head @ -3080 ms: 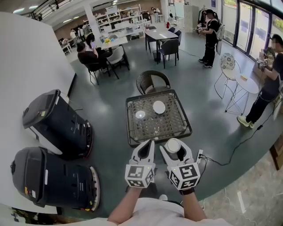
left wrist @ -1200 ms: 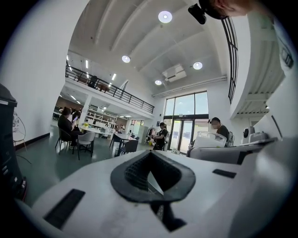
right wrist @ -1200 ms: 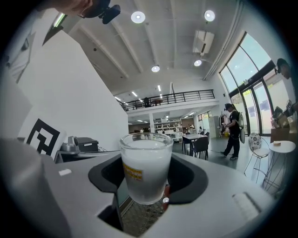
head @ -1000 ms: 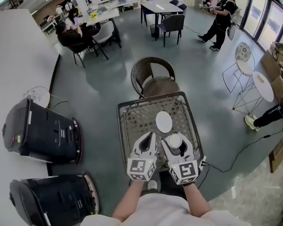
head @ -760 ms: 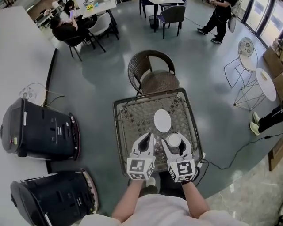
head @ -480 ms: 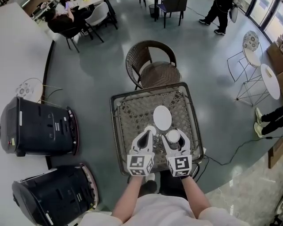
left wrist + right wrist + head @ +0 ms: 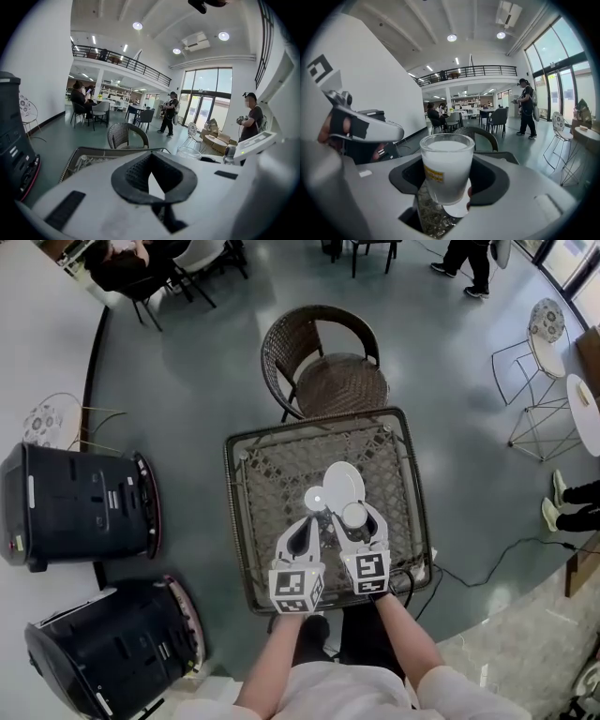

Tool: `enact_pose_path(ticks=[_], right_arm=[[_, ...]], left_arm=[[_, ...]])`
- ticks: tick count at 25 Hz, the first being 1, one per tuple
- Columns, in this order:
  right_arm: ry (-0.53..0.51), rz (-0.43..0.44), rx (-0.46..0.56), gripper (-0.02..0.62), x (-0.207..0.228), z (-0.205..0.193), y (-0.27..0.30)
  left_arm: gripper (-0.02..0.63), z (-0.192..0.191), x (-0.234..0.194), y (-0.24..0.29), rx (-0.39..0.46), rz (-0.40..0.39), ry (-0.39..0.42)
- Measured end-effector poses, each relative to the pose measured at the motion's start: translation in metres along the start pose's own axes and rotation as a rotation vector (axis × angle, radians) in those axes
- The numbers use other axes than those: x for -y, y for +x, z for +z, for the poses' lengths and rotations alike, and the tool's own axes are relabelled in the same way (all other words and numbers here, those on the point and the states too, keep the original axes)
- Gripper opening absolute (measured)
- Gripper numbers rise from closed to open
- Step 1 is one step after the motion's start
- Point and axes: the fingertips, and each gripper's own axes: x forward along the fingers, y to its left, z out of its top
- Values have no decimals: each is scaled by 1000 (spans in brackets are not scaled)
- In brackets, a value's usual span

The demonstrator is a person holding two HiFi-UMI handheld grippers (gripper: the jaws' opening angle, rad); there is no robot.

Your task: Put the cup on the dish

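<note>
1. Plainly a frosted glass cup point(image 7: 446, 168): probably stiff, brittle and slick-walled, with some weight for its size. Cannot tell whether filled.
2. Stands upright, clamped low on its wall between the jaws of the right gripper point(image 7: 354, 519), rim well clear above the pads.
3. Best held just so, across the straight wall with firm but not crushing pressure. Never by the thin rim, where glass likely slips or cracks.
4. Hangs over the near edge of the white dish point(image 7: 345, 479), on the person's side. Cannot tell whether touching.
5. Calls for a soft, level set-down, since glass on a hard dish may chip or skid.
6. Just beside, the left gripper point(image 7: 315, 521), jaws closed on nothing, above the woven tabletop point(image 7: 272, 484).
7. Beyond the tabletop, a wicker chair point(image 7: 323, 362).
</note>
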Motion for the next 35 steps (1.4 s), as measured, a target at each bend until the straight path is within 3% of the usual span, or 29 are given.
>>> enact_pose_path(ticks=[6, 16, 27, 35], right_arm=[[5, -14, -43, 252, 18, -35, 45], [-23, -34, -67, 252, 39, -71, 101], [-43, -41, -138, 252, 42, -94, 120], [-131, -31, -196, 253, 40, -114, 117]], left_arm=[[3, -30, -18, 20, -56, 35, -28], [3, -72, -28, 54, -123, 25, -33], [3, -90, -26, 47, -147, 27, -30], [3, -93, -31, 30, -144, 70, -33]])
